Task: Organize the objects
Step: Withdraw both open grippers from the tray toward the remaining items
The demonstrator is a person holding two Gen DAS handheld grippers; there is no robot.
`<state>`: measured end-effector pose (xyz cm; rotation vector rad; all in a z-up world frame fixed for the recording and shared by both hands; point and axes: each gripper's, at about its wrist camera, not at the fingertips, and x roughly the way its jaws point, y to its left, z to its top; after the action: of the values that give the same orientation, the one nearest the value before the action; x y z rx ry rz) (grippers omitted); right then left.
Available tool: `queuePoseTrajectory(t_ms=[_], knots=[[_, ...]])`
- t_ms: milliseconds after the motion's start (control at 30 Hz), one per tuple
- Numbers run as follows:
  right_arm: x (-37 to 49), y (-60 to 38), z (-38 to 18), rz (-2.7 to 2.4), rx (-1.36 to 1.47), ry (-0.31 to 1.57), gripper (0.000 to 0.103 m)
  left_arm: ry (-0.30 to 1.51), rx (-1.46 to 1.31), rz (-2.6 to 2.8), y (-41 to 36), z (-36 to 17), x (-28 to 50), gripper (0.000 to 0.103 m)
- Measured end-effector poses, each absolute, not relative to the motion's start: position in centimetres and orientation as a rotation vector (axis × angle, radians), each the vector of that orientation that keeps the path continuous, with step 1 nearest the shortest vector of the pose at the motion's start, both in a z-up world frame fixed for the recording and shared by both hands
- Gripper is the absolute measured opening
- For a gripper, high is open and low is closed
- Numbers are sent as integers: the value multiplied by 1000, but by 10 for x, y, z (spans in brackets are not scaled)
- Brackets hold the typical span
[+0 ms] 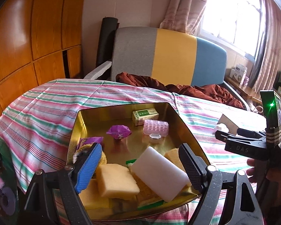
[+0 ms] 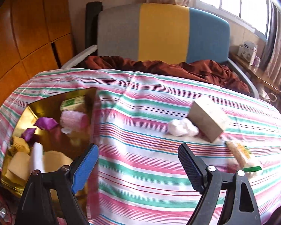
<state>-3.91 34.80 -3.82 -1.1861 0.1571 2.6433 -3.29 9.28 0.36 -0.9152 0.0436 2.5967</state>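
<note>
Gold tin (image 1: 121, 110) lies under the left gripper (image 1: 138, 161), whose fingers stand apart around a white foam block (image 1: 159, 170) (not touching it) among yellow sponges (image 1: 116, 180). From the right wrist, the right gripper (image 2: 136, 166) gapes empty over the striped bench (image 2: 140, 150); cotton (image 2: 181, 127) and a cardboard box (image 2: 208, 118) lie beyond its right finger, the tin beyond its left.

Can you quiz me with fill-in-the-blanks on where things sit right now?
1. The white foam block lies inside the ____ tin.
2. The cotton wad sits on the striped cloth, touching the ____ box.
3. The left claw is ____, gripping nothing.
4. The right claw hangs over the ____.

Missing words: gold; cardboard; open; cloth
</note>
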Motion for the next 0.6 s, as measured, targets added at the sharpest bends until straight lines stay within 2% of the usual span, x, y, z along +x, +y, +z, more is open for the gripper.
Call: queuePoseTrajectory(t_ms=[400, 533, 600], knots=[[-8, 465, -31, 2428, -1116, 98, 88, 146, -884, 2541, 127, 11, -22, 87], [4, 511, -38, 2337, -1098, 152, 88, 186, -872, 2518, 142, 13, -18, 87], [13, 533, -45, 2290, -1084, 235, 88, 208, -868, 2504, 150, 14, -17, 88]])
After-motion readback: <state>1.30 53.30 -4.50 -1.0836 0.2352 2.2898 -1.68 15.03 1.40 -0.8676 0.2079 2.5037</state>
